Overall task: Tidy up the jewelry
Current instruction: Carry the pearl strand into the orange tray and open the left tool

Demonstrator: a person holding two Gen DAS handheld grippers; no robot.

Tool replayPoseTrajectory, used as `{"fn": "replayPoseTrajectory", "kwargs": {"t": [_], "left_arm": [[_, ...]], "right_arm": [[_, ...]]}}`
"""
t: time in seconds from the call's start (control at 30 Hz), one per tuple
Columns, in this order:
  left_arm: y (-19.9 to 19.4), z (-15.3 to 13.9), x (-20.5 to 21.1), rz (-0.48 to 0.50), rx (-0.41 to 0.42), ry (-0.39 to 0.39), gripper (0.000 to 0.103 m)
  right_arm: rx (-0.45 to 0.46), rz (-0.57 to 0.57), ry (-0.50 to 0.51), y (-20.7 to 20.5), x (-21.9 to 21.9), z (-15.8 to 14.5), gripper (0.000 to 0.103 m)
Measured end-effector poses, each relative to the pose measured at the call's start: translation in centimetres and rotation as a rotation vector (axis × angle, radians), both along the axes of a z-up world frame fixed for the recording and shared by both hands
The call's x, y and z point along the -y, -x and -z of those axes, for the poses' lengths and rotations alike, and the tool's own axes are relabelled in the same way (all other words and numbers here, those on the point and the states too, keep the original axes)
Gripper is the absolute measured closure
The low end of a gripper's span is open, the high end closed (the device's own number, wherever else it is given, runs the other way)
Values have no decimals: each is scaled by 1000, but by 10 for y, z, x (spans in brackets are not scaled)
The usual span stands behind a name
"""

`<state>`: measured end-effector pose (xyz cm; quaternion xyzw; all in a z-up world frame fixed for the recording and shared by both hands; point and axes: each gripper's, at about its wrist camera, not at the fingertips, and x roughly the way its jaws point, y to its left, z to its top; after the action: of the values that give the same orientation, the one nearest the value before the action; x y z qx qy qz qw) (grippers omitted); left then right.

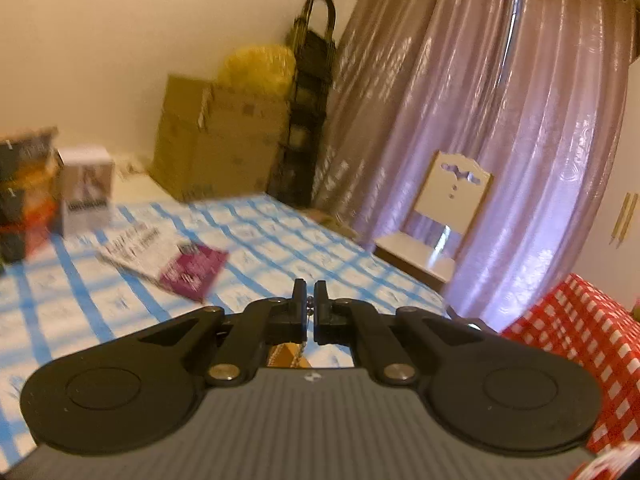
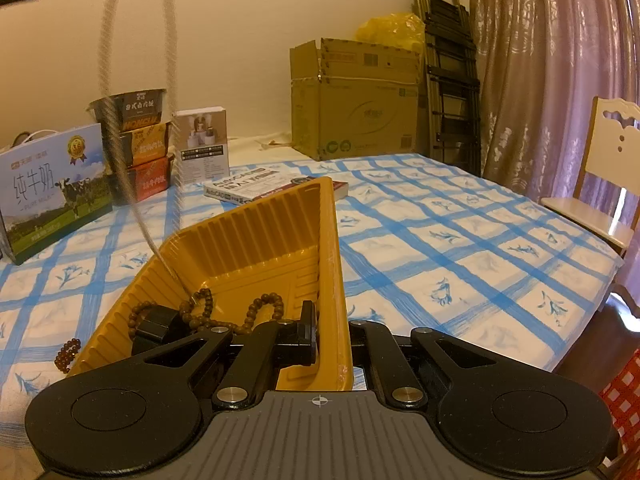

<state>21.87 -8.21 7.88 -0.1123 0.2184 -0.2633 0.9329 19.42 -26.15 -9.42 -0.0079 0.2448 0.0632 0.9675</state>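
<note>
My left gripper [image 1: 310,300] is shut on a thin metal chain necklace [image 1: 308,312], held high above the table. In the right wrist view the chain [image 2: 120,160] hangs down as a blurred loop, its low end inside the yellow tray [image 2: 256,240]. My right gripper [image 2: 332,332] is shut on the tray's right wall. Brown bead bracelets [image 2: 264,308] and a small black box [image 2: 154,328] lie in the tray. Another bead bracelet [image 2: 66,354] lies on the cloth left of the tray.
The table has a blue-checked cloth [image 2: 460,248]. Books [image 2: 256,188], a milk carton [image 2: 52,188], stacked food boxes [image 2: 140,144] and a white box [image 2: 202,144] stand behind. Cardboard boxes [image 2: 356,100], a folded ladder [image 2: 448,80], a chair [image 2: 608,176] and curtains lie beyond.
</note>
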Motion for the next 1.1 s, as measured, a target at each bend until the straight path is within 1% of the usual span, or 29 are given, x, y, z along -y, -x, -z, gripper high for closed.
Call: {"fn": "replayPoseTrajectory", "kwargs": {"t": [0.13,0.17,0.27,0.47,0.53,0.6,0.7,0.73,0.83,0.97,1.03,1.1], "left_arm": [[-14,23,14,48,-73,48,101],[-17,30,15,44,-90,51,101],[-25,54,13,31,-160,46,101],[-34,120,7,0,-351,38,101],[-36,136,5,-9,-391,24,101],[-36,147,2,-27,-413,6,102],[-36,155,-1,-52,-413,-21,95],[-35,155,-4,-58,-404,-32,91],[-31,150,-8,-62,-373,-47,83],[-23,138,-23,-102,-338,-49,79],[-18,134,-34,-135,-319,-68,77],[-10,131,-47,-177,-303,-104,77]], "right_arm": [[0,0,-1,0,1,0,98],[0,0,-2,0,0,0,98],[-1,0,-3,0,0,0,98],[0,0,-3,1,1,0,98],[0,-1,-2,0,1,1,98],[-1,0,-2,0,1,1,98],[-2,1,-1,0,3,1,98],[-3,2,-1,0,3,1,98],[-6,4,-1,0,3,2,98],[-6,4,0,0,4,1,98],[-6,3,-2,0,5,1,98],[-5,3,-2,0,5,2,98]]}}
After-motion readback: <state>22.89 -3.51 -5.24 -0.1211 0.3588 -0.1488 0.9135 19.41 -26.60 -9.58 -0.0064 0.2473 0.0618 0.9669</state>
